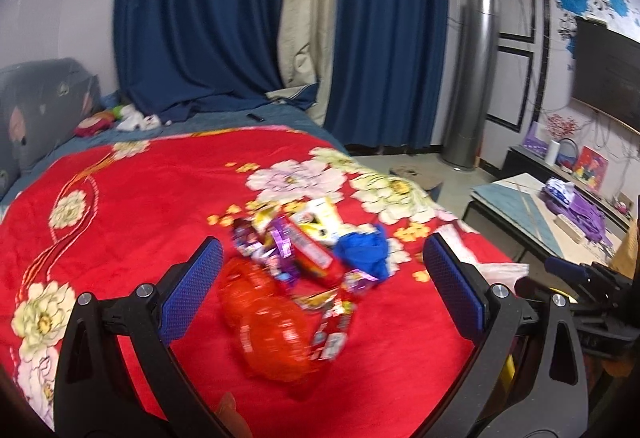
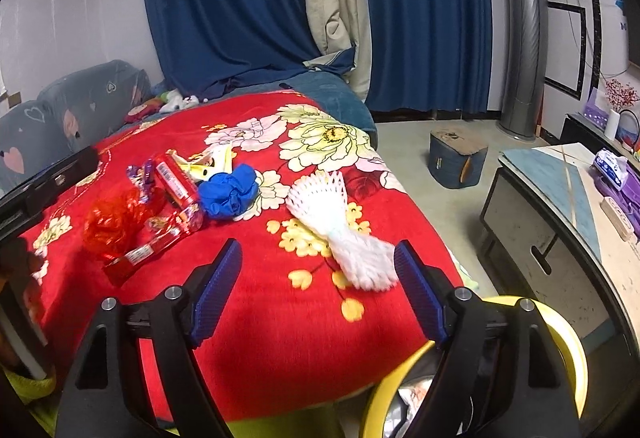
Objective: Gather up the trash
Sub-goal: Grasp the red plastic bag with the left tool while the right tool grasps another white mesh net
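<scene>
Nearest in the right wrist view, the right gripper (image 2: 318, 278) hangs over the near edge of the red floral blanket (image 2: 280, 338) with its blue pads spread wide and nothing between them. A yellow bin (image 2: 576, 350) shows its rim just below it, at the lower right. Just beyond the right-hand pad lies a white foam net sleeve (image 2: 340, 226), its long axis running from the near right to the far left, the fanned-out end pointing away toward the far left.

In the left wrist view, the left gripper (image 1: 320, 278) is likewise spread wide and empty, poised above the litter pile. Closest to it lies a crumpled red cellophane bag (image 1: 268, 322), its length running from the far left to the near right. Beside it, snack wrappers (image 1: 288, 250) lie jumbled at mixed angles; their print is too blurred to read. A crumpled blue wad (image 1: 364, 250) sits at the pile's right, with no clear axis.

Farther off hang dark blue curtains (image 1: 200, 18).
</scene>
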`<state>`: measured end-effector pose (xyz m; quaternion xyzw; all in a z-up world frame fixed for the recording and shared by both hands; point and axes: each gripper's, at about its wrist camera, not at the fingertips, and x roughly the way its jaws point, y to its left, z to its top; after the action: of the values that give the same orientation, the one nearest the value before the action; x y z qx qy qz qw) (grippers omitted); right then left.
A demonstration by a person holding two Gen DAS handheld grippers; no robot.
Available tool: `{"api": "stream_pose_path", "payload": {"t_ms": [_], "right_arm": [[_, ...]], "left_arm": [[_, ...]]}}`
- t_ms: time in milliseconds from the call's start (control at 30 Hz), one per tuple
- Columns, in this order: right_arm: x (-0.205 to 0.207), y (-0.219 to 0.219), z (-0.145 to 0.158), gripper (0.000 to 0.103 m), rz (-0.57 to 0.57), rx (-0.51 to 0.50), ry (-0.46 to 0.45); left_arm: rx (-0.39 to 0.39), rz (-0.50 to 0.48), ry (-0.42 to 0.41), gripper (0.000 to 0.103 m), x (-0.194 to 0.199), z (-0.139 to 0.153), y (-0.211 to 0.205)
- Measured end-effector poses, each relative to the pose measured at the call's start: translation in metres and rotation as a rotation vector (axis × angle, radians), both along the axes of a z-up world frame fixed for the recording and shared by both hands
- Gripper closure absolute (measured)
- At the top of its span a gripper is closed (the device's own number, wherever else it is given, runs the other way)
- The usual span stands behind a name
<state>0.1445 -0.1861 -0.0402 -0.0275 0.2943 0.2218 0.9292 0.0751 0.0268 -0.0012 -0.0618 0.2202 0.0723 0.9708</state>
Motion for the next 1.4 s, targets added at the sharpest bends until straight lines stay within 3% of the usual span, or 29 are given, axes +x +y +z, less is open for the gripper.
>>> {"api": "stream_pose_path", "payload": {"t_ms": [400, 500, 567, 633, 700, 800, 933, 1133, 1400], "right_arm": [[0.058, 0.006, -0.038, 0.028, -0.063, -0.016, 0.12], [0.064, 0.001, -0.046, 0.044, -0.079, 0.017, 0.157], [0.065, -0.002, -0.049, 0.056, -0.088, 0.026, 0.166], [0.066, -0.005, -0.052, 0.065, -0.09, 0.043, 0.175], [0.063, -0.006, -0.052, 0.075, -0.093, 0.059, 0.166], [0.057, -0.007, -0.048, 0.081, -0.076, 0.071, 0.152], [0.045, -0.006, -0.043, 0.083, -0.046, 0.092, 0.137], [0.024, -0.004, -0.028, 0.083, -0.005, 0.126, 0.113], [0.005, -0.008, -0.009, 0.083, 0.019, 0.158, 0.081]], "left_arm": [[-0.132, 0.067, 0.156, 0.011, 0.014, -0.042, 0.048], [-0.189, 0.051, 0.183, 0.011, 0.015, -0.053, 0.052], [-0.2, 0.042, 0.19, 0.024, 0.015, -0.057, 0.052], [-0.207, 0.038, 0.196, 0.046, 0.015, -0.06, 0.052], [-0.23, 0.034, 0.201, 0.057, 0.014, -0.062, 0.054], [-0.261, 0.03, 0.195, 0.066, 0.014, -0.06, 0.058], [-0.27, 0.024, 0.173, 0.072, 0.01, -0.054, 0.061], [-0.212, 0.03, 0.089, 0.074, -0.001, -0.027, 0.054], [-0.21, -0.064, 0.02, 0.074, -0.011, -0.002, 0.034]]}}
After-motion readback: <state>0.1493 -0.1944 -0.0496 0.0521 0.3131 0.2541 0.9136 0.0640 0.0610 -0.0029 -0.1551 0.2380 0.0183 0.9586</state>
